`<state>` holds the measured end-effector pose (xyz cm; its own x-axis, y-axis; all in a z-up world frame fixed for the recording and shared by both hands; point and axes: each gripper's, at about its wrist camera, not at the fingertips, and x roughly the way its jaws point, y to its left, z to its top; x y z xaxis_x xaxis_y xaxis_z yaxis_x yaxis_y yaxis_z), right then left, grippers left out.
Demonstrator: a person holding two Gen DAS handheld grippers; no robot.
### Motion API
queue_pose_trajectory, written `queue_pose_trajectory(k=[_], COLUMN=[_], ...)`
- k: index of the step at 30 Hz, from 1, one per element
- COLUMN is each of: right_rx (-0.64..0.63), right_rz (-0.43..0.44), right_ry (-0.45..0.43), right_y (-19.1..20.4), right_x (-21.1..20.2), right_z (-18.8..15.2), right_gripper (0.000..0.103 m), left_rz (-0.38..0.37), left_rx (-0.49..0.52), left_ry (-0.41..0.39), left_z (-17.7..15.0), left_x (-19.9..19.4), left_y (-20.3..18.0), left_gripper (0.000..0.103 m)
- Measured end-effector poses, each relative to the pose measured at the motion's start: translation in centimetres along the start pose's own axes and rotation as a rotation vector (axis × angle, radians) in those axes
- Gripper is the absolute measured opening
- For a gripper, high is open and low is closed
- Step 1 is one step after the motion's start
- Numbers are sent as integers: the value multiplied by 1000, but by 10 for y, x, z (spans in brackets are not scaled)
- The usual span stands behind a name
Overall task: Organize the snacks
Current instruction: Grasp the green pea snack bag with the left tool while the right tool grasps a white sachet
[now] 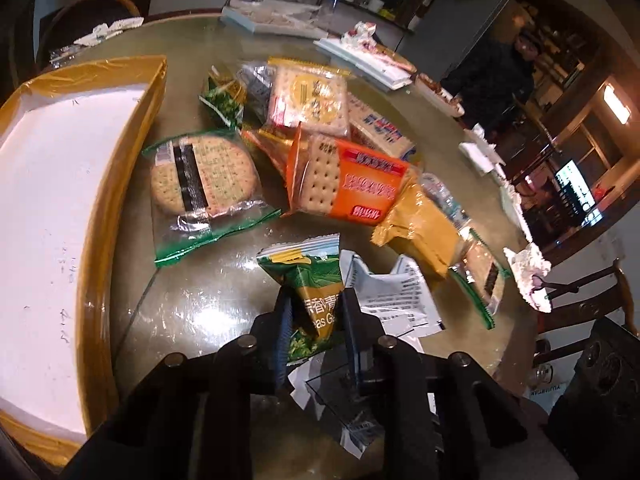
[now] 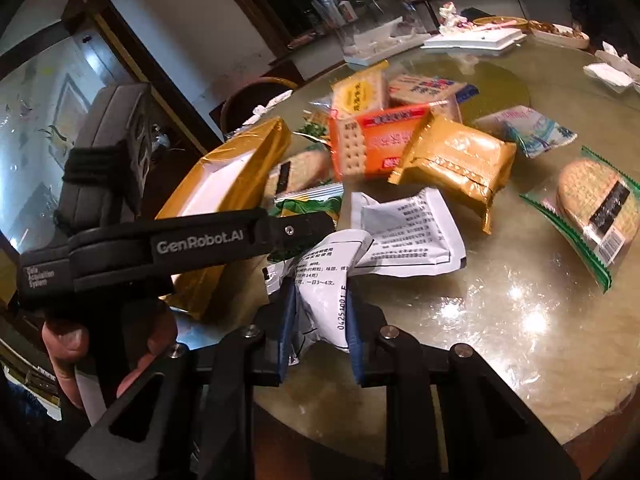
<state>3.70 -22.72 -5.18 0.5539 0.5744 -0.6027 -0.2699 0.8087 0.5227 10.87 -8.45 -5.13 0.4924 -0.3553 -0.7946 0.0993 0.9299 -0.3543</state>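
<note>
My left gripper (image 1: 316, 312) is shut on a green snack packet (image 1: 312, 280) and holds it just above the glass table. My right gripper (image 2: 320, 308) is shut on a white printed sachet (image 2: 328, 304), with another white sachet (image 2: 404, 232) lying behind it. The gold-edged box (image 1: 60, 208) with a white inside sits to the left; it also shows in the right wrist view (image 2: 224, 184). A pile of snacks lies mid-table: an orange cracker pack (image 1: 344, 180), a round cracker in a green wrapper (image 1: 204, 184), a gold packet (image 1: 420, 232) and a yellow cracker pack (image 1: 308, 96).
The left gripper's body and the hand on it (image 2: 132, 256) cross the left of the right wrist view. A second round cracker pack (image 2: 596, 208) and a blue-white packet (image 2: 532, 128) lie at right. Trays and tissues (image 1: 368, 52) sit at the table's far edge.
</note>
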Motion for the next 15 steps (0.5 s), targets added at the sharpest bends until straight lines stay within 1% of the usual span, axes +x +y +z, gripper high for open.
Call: queue_pose_trajectory(k=[3,6,11,15], right_rx=[-16,-11,-3,1], right_rz=[-6,-7,-30,-13], right_ry=[-23,-24,-43,-43], right_y=[4,6,6,12], right_x=[-8,-14,-26,-28], right_z=[0,-1,-3,-3], right_gripper=[24,24,24,24], left_rz=[-3,-40,-57,-60], left_rx=[-8,-27,-60,-102], left_ry=[-23,-53,-102,-149], left_z=[-3,-5,-8,-10], left_x=[-8,-20,-43,-61], left_y=[2,5,13,26], left_gripper=[22,21,21,21])
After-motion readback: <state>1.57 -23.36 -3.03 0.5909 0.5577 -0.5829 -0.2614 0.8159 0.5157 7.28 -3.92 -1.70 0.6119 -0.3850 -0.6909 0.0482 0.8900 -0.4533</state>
